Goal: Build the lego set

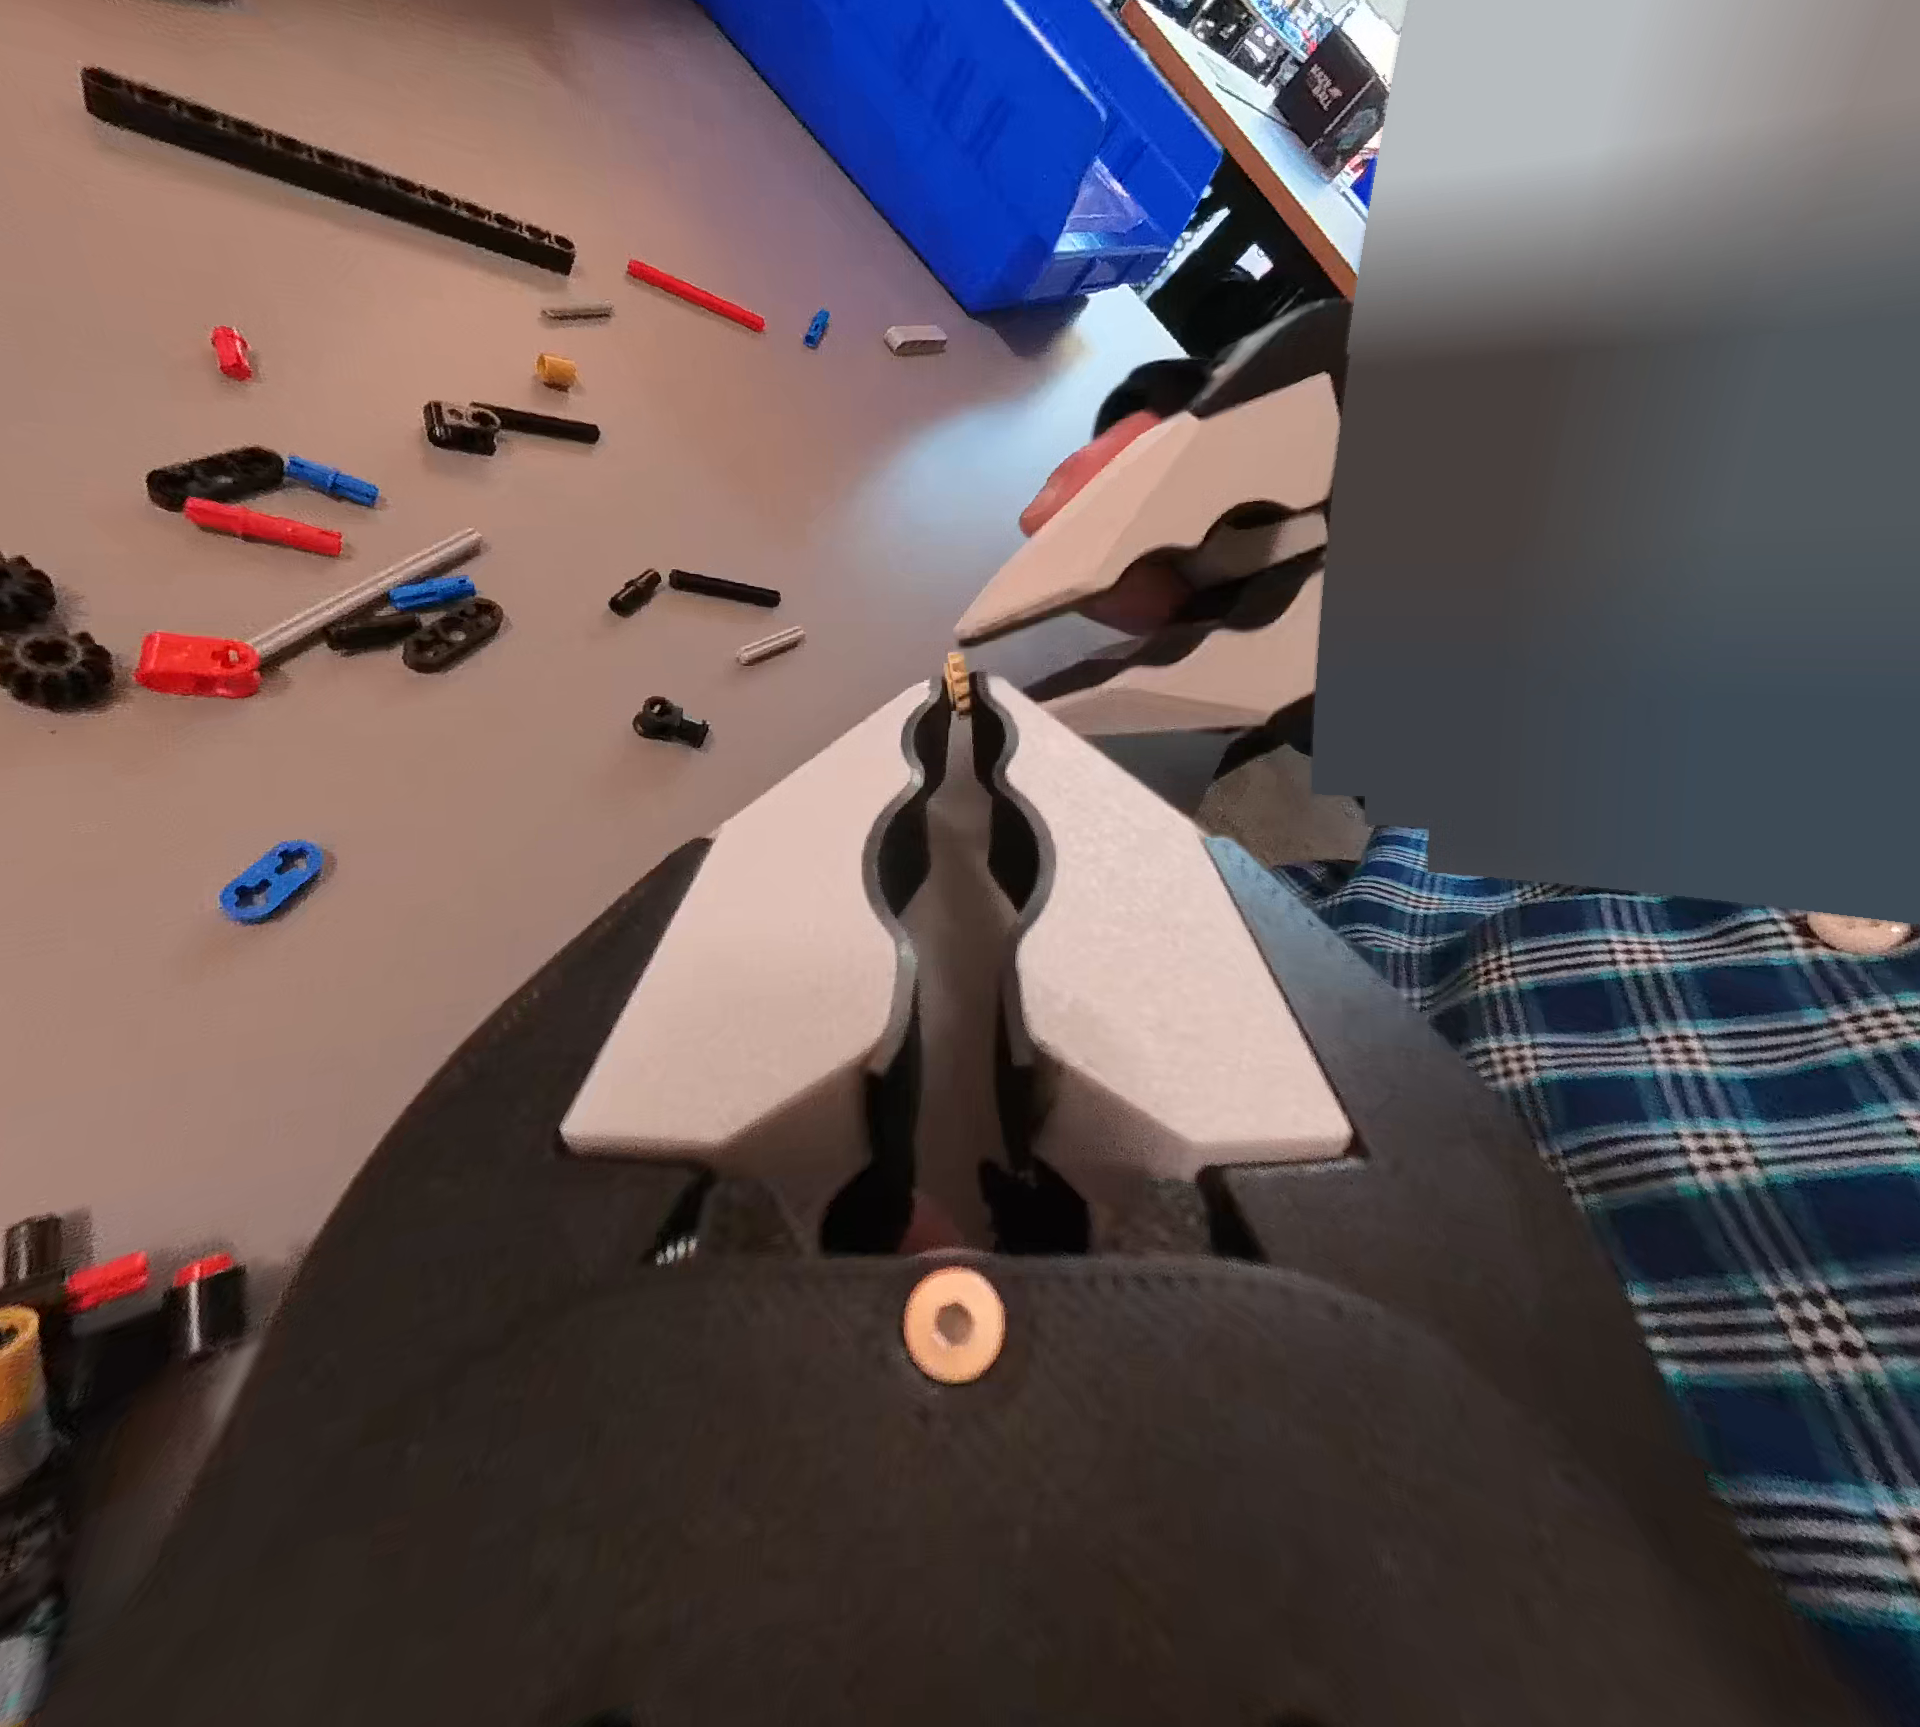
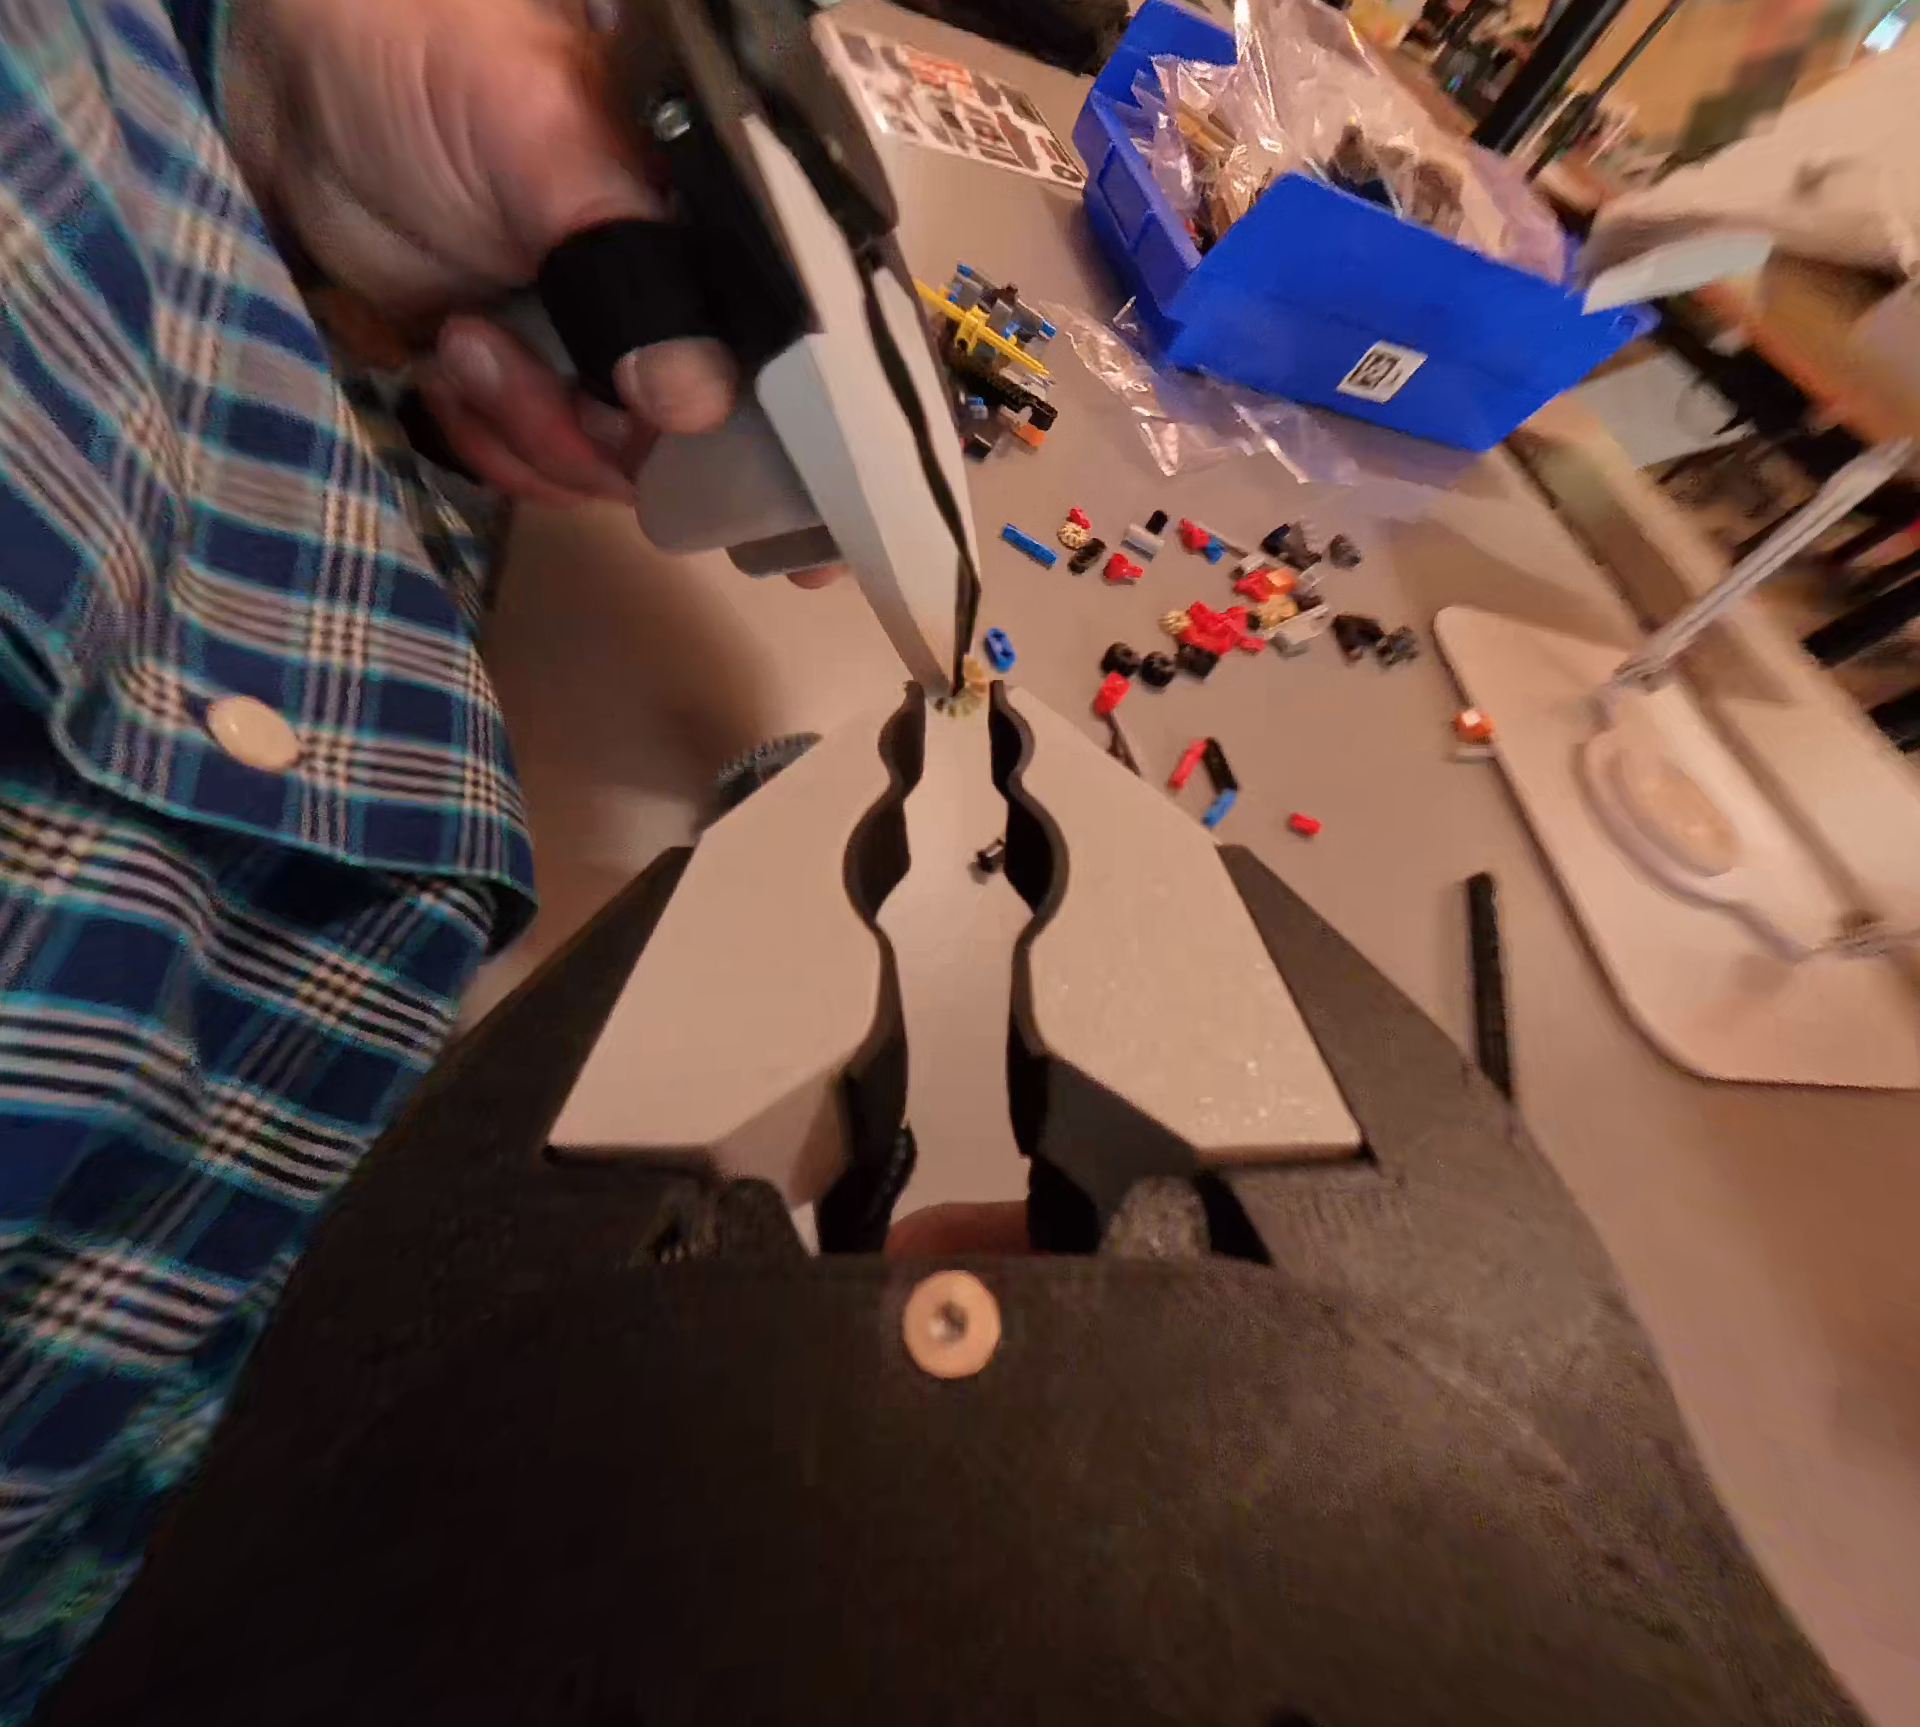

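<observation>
My left gripper (image 1: 958, 692) is shut on a small tan gear (image 1: 956, 676), which sticks out just past its tips, held above the grey table (image 1: 520, 1002). In the right wrist view the left gripper (image 2: 951, 661) comes down from the upper left with the gear (image 2: 958, 692) at its tips. My right gripper (image 2: 958, 713) is open by a narrow gap. Its tips sit just below the gear, one on each side, and I cannot tell if they touch it. One of its grey fingers (image 1: 1122, 524) shows in the left wrist view, right of the gear.
Loose red, blue and black pieces lie scattered on the table, with a long black beam (image 1: 332, 171). A part-built model (image 2: 997, 358) stands near a blue bin (image 2: 1351, 306) holding plastic bags. A white stand base (image 2: 1683, 846) is at the right. A plaid sleeve (image 2: 208, 638) is at the left. The grippers are tip to tip, or close to it. From either gripper's tips it is about 20 cm to the long black beam (image 1: 332, 171). It turns up in the right wrist view (image 2: 1491, 983) as well.
</observation>
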### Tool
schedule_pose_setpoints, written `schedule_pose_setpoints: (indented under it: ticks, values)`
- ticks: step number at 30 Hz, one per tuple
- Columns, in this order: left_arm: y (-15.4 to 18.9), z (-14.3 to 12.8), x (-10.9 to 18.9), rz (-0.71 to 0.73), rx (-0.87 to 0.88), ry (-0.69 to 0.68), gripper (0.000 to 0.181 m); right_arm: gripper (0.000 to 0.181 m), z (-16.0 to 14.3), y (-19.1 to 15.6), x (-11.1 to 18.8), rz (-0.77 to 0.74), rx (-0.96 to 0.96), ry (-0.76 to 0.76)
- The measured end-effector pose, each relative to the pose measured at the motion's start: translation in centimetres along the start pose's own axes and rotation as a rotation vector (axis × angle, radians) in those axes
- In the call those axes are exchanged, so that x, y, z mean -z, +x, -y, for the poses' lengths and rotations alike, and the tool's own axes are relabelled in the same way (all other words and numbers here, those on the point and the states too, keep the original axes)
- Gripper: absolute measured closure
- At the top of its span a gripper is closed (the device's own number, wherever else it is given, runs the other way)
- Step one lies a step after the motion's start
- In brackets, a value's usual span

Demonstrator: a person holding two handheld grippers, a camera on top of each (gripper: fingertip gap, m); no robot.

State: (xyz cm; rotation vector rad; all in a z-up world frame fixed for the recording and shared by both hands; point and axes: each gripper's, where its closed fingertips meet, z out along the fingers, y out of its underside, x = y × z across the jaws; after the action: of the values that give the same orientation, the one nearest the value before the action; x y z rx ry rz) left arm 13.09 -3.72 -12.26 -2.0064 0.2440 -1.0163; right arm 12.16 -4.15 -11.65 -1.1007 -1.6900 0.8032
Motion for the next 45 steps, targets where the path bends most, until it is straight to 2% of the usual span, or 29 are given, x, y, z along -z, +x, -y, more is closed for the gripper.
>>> schedule_pose_setpoints:
  ticks: [5,11,17,29,45]
  values:
    - [0.8,0.2,0.2,-0.021,-0.111,0.012,0.180,0.177,0.5,0.4,0.9,0.158,-0.303,0.089]
    - [1.9,0.4,0.5,-0.058,-0.233,0.014,0.180,0.179,0.7,-0.8,0.9,0.318,-0.400,0.118]
    - [2.5,0.2,0.6,-0.084,-0.306,-0.006,0.180,0.180,1.1,-1.3,1.3,0.410,-0.442,0.160]
    - [3.8,0.1,0.9,-0.172,-0.298,0.015,0.180,0.181,2.0,-1.9,2.1,0.483,-0.468,0.238]
    - [3.9,0.2,0.8,-0.190,-0.266,0.037,0.180,0.178,2.5,-1.4,2.3,0.467,-0.545,0.287]
